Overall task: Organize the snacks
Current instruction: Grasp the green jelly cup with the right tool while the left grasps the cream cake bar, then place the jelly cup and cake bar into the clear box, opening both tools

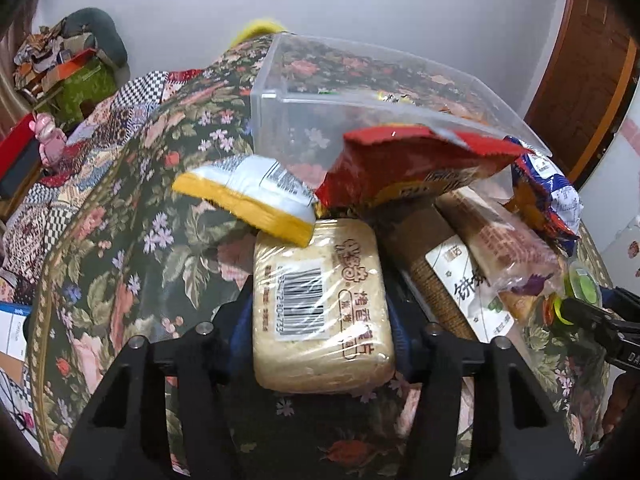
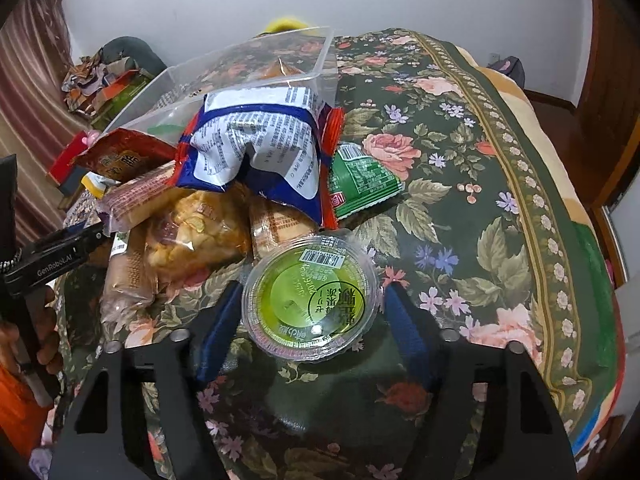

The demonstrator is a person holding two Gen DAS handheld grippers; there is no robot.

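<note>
While left gripper (image 1: 322, 316) pinches wrapped cake pack (image 1: 320, 308), right gripper (image 2: 310, 312) brackets jelly cup (image 2: 310, 298), fingers wide, contact unclear.

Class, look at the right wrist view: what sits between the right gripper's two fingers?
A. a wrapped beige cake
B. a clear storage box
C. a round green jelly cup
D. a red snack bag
C: the round green jelly cup lies on the floral cloth between the right gripper fingers, which stand apart from it.
</note>
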